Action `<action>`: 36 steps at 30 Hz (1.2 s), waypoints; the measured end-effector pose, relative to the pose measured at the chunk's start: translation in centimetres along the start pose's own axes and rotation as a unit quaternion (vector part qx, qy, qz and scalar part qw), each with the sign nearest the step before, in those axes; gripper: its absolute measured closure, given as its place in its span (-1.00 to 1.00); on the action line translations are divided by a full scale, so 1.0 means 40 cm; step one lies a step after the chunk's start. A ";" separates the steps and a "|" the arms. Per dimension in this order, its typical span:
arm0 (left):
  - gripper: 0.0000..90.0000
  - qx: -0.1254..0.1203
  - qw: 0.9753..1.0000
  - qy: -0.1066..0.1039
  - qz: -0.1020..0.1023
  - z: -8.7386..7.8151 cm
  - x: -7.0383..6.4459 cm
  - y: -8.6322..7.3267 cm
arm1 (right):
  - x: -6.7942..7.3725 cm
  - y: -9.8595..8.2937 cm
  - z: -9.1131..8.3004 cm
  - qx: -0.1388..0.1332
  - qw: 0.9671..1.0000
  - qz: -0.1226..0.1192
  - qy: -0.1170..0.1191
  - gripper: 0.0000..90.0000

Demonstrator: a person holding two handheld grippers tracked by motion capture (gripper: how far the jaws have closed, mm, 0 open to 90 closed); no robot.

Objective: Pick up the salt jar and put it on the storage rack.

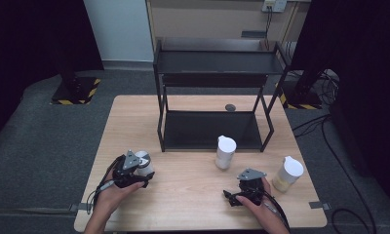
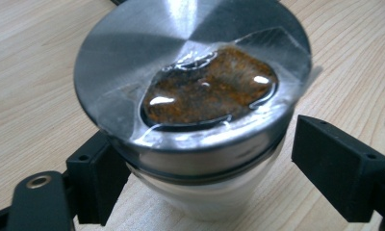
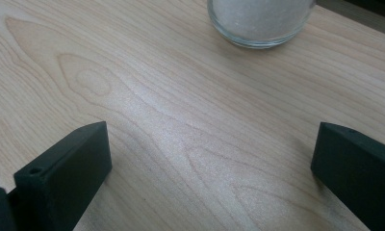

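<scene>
Steel-lidded jar (image 2: 193,110) stood upright on table (image 1: 193,195), in front of black rack (image 1: 212,97), off its left corner. Jar bracketed by left tool (image 2: 200,163): jaws wide, one either side, right jaw clear of wall. Right tool (image 3: 205,173) held wide, nothing between jaws, white-filled jar (image 3: 260,21) located ahead.

No text, brand, label or no. can be read on anything here. The only sign-like marks are yellow-black hazard stripes (image 1: 77,95) on the floor base plate at approx. 10 o'clock from the table (image 1: 134,112), w/ a matching striped bit (image 1: 300,105) at approx. 2 o'clock; neither carries wording. Jar lid (image 2: 133,53) in the left gripper view is bare metal, unmarked.
</scene>
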State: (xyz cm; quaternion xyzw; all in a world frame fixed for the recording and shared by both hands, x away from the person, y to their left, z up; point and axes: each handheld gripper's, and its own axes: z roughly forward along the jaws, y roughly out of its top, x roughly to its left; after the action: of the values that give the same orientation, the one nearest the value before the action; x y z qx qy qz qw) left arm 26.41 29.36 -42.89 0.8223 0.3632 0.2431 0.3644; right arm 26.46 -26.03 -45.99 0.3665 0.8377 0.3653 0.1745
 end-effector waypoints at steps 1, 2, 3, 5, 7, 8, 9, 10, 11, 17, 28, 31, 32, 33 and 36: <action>-0.61 0.000 1.000 0.000 0.000 0.001 0.000 0.000 | 0.000 0.000 0.000 0.000 1.000 0.000 0.000 -0.98; -0.60 -0.001 1.000 -0.001 -0.001 0.001 0.002 -0.001 | 0.000 0.000 0.000 0.000 1.000 0.000 0.000 -0.98; -0.59 -0.002 1.000 -0.002 -0.003 0.002 0.003 -0.002 | 0.000 0.000 0.000 0.000 1.000 0.000 0.000 -0.98; -0.55 -0.001 1.000 0.000 -0.003 0.003 0.003 -0.002 | 0.000 0.000 0.000 0.000 1.000 0.000 0.000 -0.98; -0.52 0.000 1.000 0.002 -0.004 0.006 0.001 -0.003 | 0.000 0.000 0.000 0.000 1.000 0.000 0.000 -0.98; -0.50 0.000 1.000 0.003 -0.003 0.008 0.000 -0.003 | 0.000 0.000 0.000 0.000 1.000 0.000 0.000 -0.98; -0.47 0.002 1.000 0.004 -0.006 0.008 0.000 -0.002 | 0.000 0.000 0.000 0.000 1.000 0.000 0.000 -0.98; -0.43 0.002 1.000 0.005 -0.010 0.008 0.000 -0.002 | 0.000 0.000 0.000 0.000 1.000 0.000 0.000 -0.98; -0.40 0.001 1.000 0.004 -0.015 0.008 0.003 -0.003 | 0.000 0.000 0.000 0.000 1.000 0.000 0.000 -0.98; -0.35 0.001 0.999 -0.010 -0.043 0.010 0.020 -0.005 | 0.000 0.000 0.000 0.000 1.000 0.000 0.000 -0.98; -0.33 -0.012 0.999 0.005 -0.029 -0.016 -0.026 0.026 | 0.000 0.000 0.000 0.000 1.000 0.000 0.000 -0.98; -0.33 -0.006 0.999 0.001 -0.032 -0.021 -0.040 0.041 | 0.000 0.000 0.000 0.000 1.000 0.000 0.000 -0.98; -0.33 -0.006 1.000 0.000 -0.030 -0.020 -0.045 0.044 | 0.000 0.000 0.000 0.000 1.000 0.000 0.000 -0.98; -0.33 -0.003 1.000 -0.003 -0.028 -0.020 -0.048 0.048 | 0.000 0.000 0.000 0.000 1.000 0.000 0.000 -0.98; -0.33 -0.002 1.000 -0.006 -0.026 -0.018 -0.061 0.059 | 0.000 0.000 0.000 0.000 1.000 0.000 0.000 -0.98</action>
State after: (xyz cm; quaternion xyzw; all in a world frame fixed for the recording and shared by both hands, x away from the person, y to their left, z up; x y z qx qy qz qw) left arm 25.42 26.64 -40.94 0.8132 0.3821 0.2292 0.3744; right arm 26.46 -26.04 -45.99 0.3663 0.8378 0.3654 0.1745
